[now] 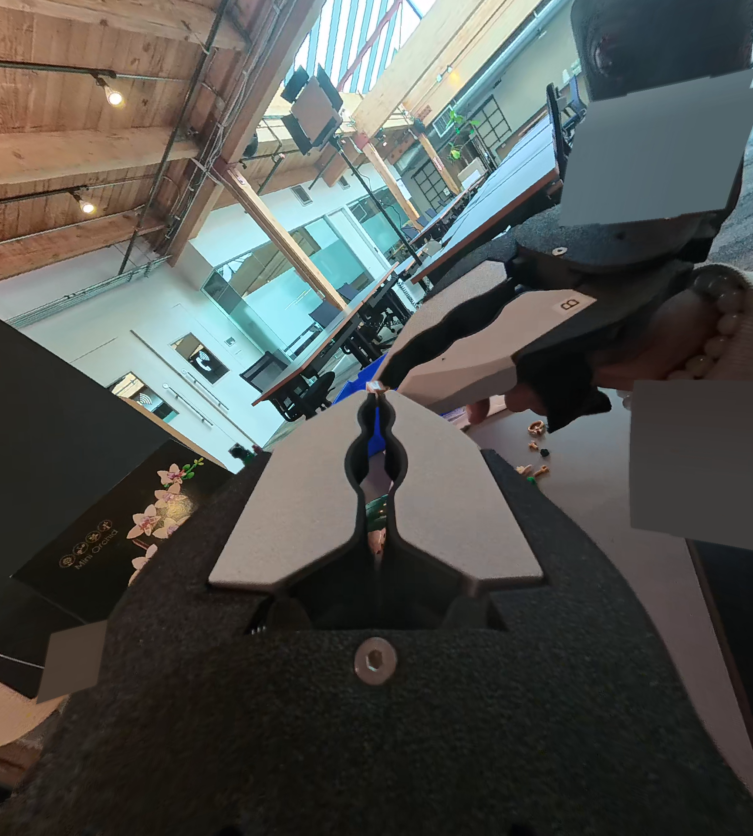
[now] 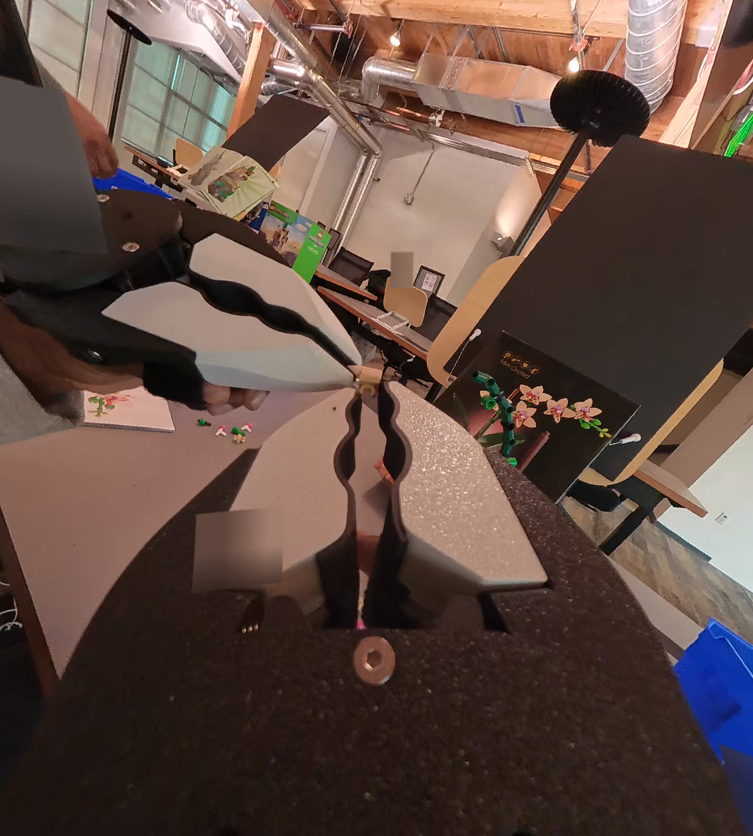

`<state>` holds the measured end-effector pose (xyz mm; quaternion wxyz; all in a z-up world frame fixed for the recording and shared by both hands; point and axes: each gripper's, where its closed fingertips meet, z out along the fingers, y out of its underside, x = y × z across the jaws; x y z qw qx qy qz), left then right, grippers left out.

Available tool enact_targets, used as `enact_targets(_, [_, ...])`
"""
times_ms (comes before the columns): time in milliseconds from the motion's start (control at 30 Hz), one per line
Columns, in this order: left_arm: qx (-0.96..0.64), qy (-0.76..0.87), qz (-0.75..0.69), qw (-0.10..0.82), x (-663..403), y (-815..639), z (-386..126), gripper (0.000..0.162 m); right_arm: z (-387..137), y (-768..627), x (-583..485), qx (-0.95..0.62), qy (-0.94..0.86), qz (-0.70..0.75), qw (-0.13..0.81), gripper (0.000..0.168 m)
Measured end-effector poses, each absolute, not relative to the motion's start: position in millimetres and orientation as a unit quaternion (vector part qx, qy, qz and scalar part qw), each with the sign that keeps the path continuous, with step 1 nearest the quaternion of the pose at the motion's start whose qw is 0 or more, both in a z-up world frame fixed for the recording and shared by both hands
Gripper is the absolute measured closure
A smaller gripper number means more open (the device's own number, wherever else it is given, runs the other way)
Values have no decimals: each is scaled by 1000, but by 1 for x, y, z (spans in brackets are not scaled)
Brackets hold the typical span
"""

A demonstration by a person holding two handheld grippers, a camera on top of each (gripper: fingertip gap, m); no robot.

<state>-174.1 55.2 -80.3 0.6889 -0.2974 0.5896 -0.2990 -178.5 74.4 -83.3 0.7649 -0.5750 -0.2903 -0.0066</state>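
Above the grey table (image 2: 94, 488) | left gripper (image 1: 376, 392) and right gripper (image 2: 369, 392) meet tip to tip, both clamped on one small tan brick piece (image 2: 369, 377) | loose pieces (image 2: 234, 429) lie below.

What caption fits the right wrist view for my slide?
Two handheld grippers, the right gripper and the left gripper, meet tip to tip on a small tan piece above a grey table.

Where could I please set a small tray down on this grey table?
Bare grey table lies between the booklet, the loose pieces and the table's brown edge. Crowded: beside the orchid box, and around the tan piece pinched by the left gripper and right gripper.
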Motion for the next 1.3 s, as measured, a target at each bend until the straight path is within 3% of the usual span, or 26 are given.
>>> enact_targets(467, [-309, 631, -274, 657, -177, 60, -94, 162, -102, 78, -177, -570, -435, -123, 686, 168])
enact_targets(600, [-313, 631, -252, 663, -174, 69, -101, 162, -110, 85, -173, -629, -387, -62, 671, 168])
enact_targets(700, [-313, 641, -239, 659, -173, 70, -107, 161, -113, 83, -175, -641, -379, -24, 667, 157])
enact_targets(1067, [-306, 670, -252, 628, -172, 63, -121, 161, -126, 84, -175, -671, -369, 31, 643, 162])
enact_targets(1300, [-323, 656, -288, 618, -172, 67, -122, 161, -125, 88, -174, -622, -418, -64, 659, 162])
